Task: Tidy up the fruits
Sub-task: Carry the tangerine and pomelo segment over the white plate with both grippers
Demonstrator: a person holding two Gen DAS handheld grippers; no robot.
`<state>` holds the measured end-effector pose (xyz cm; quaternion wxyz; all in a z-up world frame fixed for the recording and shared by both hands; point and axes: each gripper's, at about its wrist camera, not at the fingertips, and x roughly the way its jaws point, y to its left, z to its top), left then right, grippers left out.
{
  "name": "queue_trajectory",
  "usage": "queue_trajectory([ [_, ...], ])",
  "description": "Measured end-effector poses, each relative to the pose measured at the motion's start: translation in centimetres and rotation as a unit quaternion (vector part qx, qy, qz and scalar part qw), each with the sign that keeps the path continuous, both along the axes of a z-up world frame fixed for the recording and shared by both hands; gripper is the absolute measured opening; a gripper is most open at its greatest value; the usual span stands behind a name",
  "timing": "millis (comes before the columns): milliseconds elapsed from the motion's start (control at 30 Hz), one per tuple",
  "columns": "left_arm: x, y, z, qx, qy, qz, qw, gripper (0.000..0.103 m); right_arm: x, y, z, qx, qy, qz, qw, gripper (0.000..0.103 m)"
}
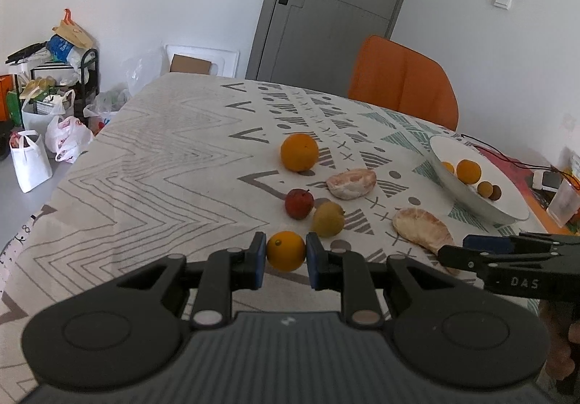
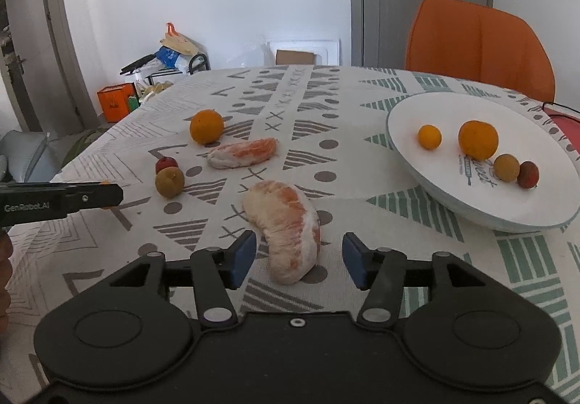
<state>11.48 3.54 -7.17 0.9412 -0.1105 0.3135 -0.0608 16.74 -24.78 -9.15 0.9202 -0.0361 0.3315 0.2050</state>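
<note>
Left jaws clamp small orange (image 1: 285,251), right jaws wide around pomelo segment (image 2: 290,230) — plate (image 2: 406,157) face only rightward.

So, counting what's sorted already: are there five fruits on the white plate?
No, the white plate holds four: two oranges and two small round fruits.

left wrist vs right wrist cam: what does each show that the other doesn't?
Left wrist only: the left tongs shut on a small orange, white bags on the floor, a clear cup.

Right wrist only: the right tongs open around a peeled pomelo segment, an orange box, the whole plate.

Both: second pomelo segment, large orange, red fruit, orange chair, door.
</note>
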Motion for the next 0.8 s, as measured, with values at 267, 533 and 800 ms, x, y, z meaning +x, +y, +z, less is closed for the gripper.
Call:
queue_trajectory([
  [267,0.5,0.0,-0.5,0.001,0.014,-0.002,0.9999,0.022,0.9,1.1,-0.5,-0.005,-0.003,0.01,1.0,0.055],
  [533,1.3,-0.3,-0.4,0.006,0.02,-0.002,0.9998,0.022,2.2,1.9,-0.8,-0.01,-0.017,0.013,1.0,0.06],
  [800,1.3,-0.7,0.2,0.009,0.012,-0.007,0.9999,0.022,1.7,3.0,-0.8,-0.032,-0.037,0.028,0.998,0.044],
])
